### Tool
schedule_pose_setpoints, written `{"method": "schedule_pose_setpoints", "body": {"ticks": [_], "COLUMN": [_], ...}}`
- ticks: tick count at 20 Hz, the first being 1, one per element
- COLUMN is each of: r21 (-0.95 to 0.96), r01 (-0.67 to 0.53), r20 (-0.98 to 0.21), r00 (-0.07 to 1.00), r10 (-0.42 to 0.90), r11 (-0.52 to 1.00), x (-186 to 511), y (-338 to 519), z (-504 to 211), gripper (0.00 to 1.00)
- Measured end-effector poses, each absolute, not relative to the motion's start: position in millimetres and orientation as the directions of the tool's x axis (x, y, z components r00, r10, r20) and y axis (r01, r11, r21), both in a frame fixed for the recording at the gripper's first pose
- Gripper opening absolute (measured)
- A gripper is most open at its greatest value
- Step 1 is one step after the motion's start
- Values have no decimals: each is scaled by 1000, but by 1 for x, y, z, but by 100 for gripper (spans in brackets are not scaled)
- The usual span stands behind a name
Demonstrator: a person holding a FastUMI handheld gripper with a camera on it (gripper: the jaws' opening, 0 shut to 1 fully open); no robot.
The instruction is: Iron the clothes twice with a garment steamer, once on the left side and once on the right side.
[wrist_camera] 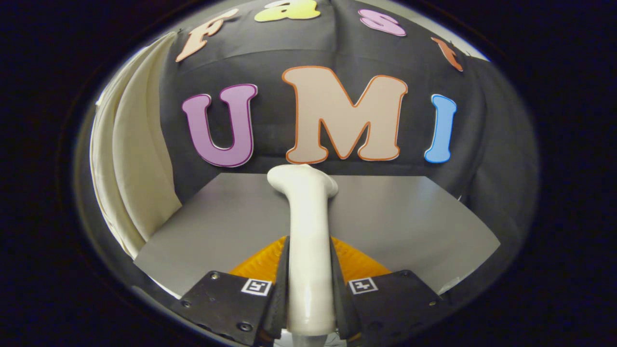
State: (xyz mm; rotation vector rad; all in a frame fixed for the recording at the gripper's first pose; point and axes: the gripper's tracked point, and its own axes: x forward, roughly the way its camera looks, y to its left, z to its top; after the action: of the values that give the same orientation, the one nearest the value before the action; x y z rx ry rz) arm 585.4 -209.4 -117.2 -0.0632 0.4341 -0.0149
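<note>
Gripper view: my gripper (pixel 308 289) has its jaws pinched on the handle of the white plastic garment steamer (pixel 308 231), long axis running straight ahead, head tipped up beyond the fingertips. Cream cloth garment (pixel 140 159) hangs ahead and well left of the jaws, past the grey tabletop (pixel 409 217). I judge next move swings left.

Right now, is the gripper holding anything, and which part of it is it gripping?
Yes. The gripper is shut on the white garment steamer, both fingers pressing on its handle, with the steamer's head pointing ahead over the grey table.
</note>
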Motion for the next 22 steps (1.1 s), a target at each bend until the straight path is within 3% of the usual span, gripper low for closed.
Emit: {"method": "schedule_pose_setpoints", "body": {"ticks": [5,6,9,22], "r21": [56,81,0,68], "r01": [44,43,22,16], "r20": [-447,-406,-395,-287], "r00": [895,914,918,958], "r10": [-15,-6,-20,4], "r11": [997,996,1000,998], "x": [564,553,506,312], "y": [-212,-206,-187,-9], "z": [-109,-97,-85,-30], "gripper": [36,35,34,34]}}
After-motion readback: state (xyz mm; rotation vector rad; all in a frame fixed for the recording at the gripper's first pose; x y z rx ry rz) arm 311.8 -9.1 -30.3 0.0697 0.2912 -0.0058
